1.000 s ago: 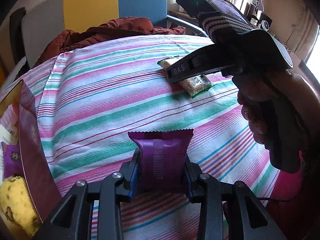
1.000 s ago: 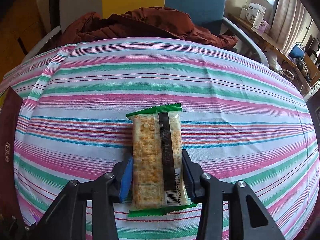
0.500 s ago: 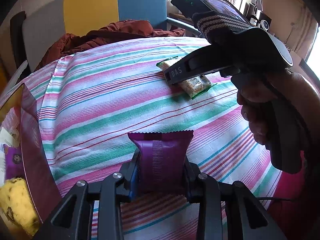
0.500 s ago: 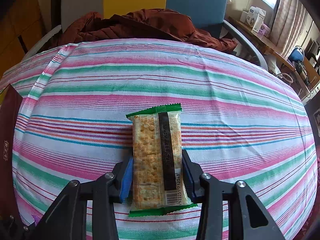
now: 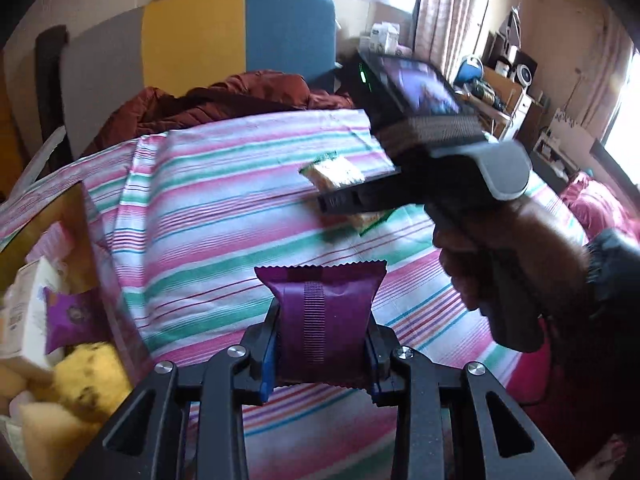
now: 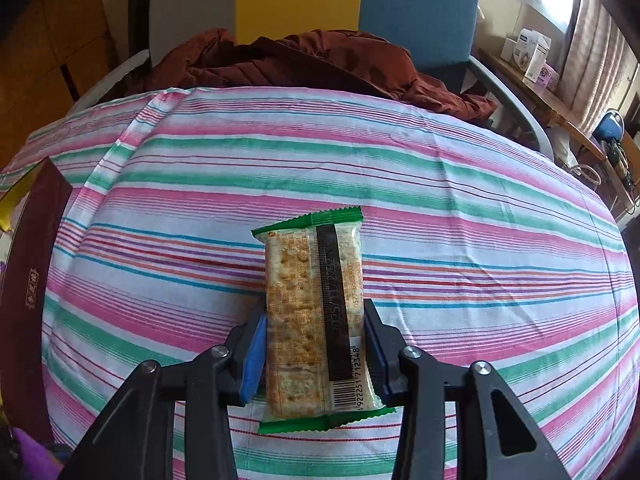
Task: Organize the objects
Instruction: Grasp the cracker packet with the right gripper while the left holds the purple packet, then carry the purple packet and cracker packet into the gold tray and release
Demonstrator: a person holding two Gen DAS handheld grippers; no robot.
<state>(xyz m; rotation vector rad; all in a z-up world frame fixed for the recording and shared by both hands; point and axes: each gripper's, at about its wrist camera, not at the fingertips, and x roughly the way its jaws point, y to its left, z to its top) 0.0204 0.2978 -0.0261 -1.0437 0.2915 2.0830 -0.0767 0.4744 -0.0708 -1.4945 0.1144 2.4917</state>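
Left tool point(image 5: 322, 354) clamps the purple packet point(image 5: 322, 320); right tool point(image 6: 314, 354) clamps the cracker packet point(image 6: 314, 316) mid-cloth.

A box point(image 5: 100, 280) stands at the worktop's point(image 5: 224, 216) left edge; a jacket point(image 6: 304, 60) and chair point(image 6: 416, 8) lie behind.

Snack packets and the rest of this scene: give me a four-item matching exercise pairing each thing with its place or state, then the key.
Things:
1. purple packet
2. cracker packet
3. brown jacket
4. yellow sponge

Places or states:
A. heaped on the chair beyond the table
B. clamped in the left gripper
C. inside the box at the table's left edge
D. clamped in the right gripper

Pairs: 1-B, 2-D, 3-A, 4-C
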